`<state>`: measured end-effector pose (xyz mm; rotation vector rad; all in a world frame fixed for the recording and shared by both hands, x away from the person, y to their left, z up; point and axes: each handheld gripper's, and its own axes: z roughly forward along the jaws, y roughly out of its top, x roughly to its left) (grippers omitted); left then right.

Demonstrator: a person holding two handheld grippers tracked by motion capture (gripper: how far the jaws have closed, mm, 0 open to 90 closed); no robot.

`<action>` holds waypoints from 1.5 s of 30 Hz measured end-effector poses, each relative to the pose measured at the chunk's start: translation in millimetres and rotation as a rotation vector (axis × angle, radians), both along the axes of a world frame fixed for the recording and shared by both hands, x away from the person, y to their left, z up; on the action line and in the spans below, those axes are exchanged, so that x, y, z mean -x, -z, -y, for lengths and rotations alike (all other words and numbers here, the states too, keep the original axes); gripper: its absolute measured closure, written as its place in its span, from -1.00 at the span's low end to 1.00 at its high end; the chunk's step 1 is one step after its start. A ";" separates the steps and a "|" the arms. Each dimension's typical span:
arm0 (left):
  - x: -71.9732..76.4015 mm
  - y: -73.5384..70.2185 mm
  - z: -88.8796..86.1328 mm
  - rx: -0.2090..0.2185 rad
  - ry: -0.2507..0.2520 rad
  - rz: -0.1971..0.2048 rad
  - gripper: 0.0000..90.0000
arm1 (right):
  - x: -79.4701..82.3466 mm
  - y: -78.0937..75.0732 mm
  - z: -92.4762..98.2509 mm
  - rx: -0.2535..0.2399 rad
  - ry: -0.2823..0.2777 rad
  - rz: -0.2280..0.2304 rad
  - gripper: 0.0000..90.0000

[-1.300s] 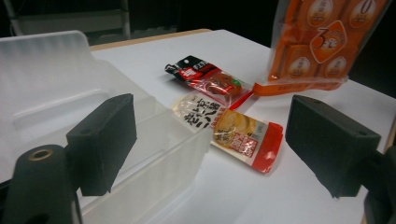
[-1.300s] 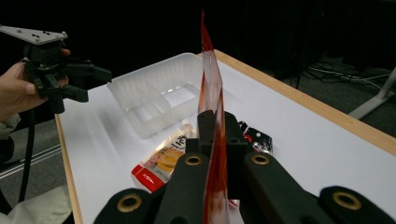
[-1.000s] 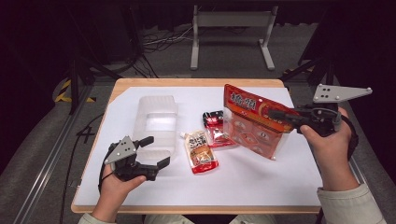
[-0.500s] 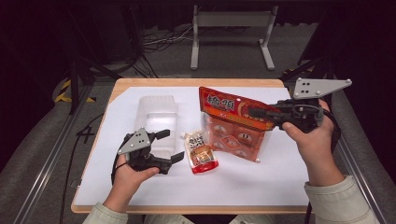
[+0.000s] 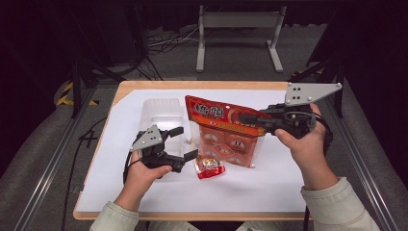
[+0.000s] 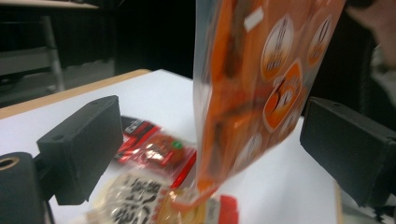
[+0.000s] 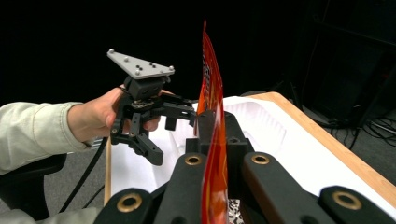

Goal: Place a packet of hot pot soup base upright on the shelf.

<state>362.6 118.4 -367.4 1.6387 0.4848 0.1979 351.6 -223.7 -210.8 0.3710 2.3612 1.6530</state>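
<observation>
Orange-red printed plastic snack bag (image 5: pixel 223 132) hanging upright over the middle of the white-covered wooden table (image 5: pixel 269 192), bottom corner just above a small red and pale foil packet (image 5: pixel 209 166). Pinched at its top edge by the right gripper (image 5: pixel 245 118): jaws fully closed, flat on the sealed strip, with the bag standing edge-on between them in the right gripper view.

Looks like a two-handed handling of the bag, most likely on its way to the clear, ribbed plastic tub (image 5: pixel 161 113) lying just to the left.

To do it well:
- Keep the right grip firm on the seal and hold the bag steady; blurred in the left gripper view, so probably swinging.
- Bring the left gripper (image 5: pixel 185 143) in square to the flat face, not to the edge.
- Close low on the bag only once both pads face it evenly; otherwise likely to skid on the slick film or crumple it.
- Lift clear of the packets below before any sideways move, to avoid dragging them.

Left gripper: spread wide, holding nothing. Jaws standing on either side of the bag's lower half, neither pad pressing on it as far as can be told.

Beneath, in the left gripper view, a red and black sachet (image 6: pixel 149 149) and a pale printed one (image 6: pixel 135 200), flat on the sheet and untouched.
</observation>
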 end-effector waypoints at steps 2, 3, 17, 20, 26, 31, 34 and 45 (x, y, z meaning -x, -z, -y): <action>-0.3 -1.3 3.0 -0.009 0.005 0.014 -0.86 | 0.0 1.3 -2.8 0.002 -0.008 0.000 1.00; -0.3 -1.3 3.0 -0.009 0.005 0.014 -0.86 | 0.0 1.8 -4.2 0.002 -0.013 -0.001 1.00; -6.1 -25.3 19.3 -0.035 0.149 0.060 -0.61 | -3.4 12.0 -18.9 0.007 -0.077 -0.010 1.00; -9.5 -24.9 21.6 0.009 0.200 0.057 -0.51 | -4.0 13.5 -20.7 -0.005 -0.095 -0.009 1.00; -13.5 -22.7 21.3 0.034 0.279 0.063 -0.14 | -4.7 15.1 -24.1 -0.022 -0.121 -0.011 1.00; -12.4 -31.7 20.4 0.036 0.344 0.095 0.32 | -5.7 17.6 -25.9 -0.030 -0.143 -0.008 1.00; -11.4 -30.2 23.1 -0.019 0.356 0.097 0.32 | -6.9 18.1 -24.4 -0.042 -0.142 -0.011 1.00; -7.7 -33.2 29.0 -0.085 0.393 0.086 0.59 | -7.2 22.2 -21.6 -0.044 -0.135 -0.006 1.00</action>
